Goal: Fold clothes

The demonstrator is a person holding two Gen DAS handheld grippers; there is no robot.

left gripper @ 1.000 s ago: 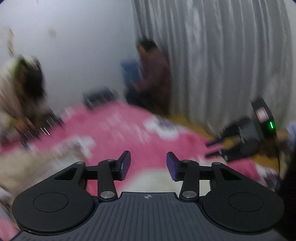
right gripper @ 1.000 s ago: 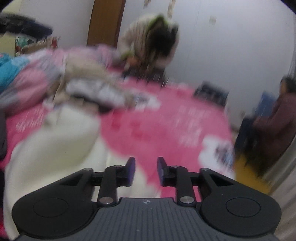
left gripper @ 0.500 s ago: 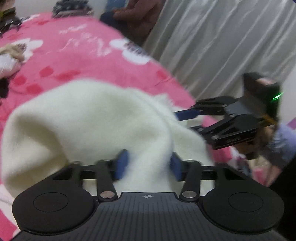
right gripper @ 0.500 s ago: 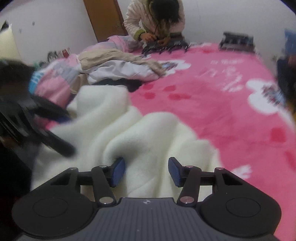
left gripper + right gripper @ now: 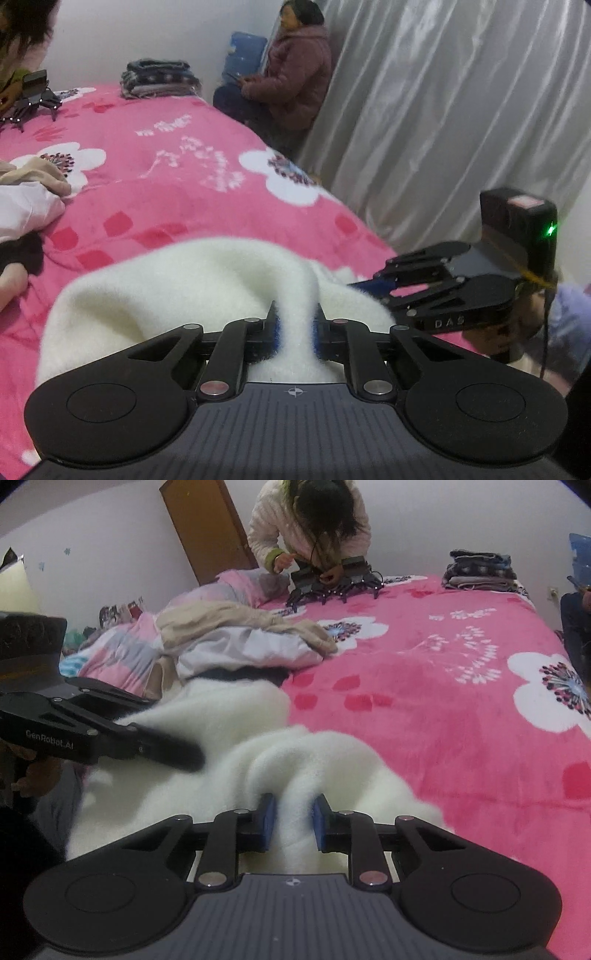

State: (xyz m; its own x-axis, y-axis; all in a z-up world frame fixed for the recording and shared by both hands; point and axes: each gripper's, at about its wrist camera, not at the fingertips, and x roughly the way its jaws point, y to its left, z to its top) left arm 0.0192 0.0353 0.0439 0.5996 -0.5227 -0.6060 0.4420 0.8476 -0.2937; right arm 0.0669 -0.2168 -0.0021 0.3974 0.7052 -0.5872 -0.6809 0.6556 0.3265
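My left tool (image 5: 295, 334) and right tool (image 5: 291, 821) each pinch a ridge of the white fleece (image 5: 229, 720), which lies bunched on the bed (image 5: 461, 709) straight ahead, between both.

The left tool (image 5: 110, 734) reads "GenRobot.AI" on its side; the right tool (image 5: 448, 295) shows "DAS".

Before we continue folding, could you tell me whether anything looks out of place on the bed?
Only the unfolded heap of clothes at the bed's left side looks untidy; the folded stack sits neatly at the far end.
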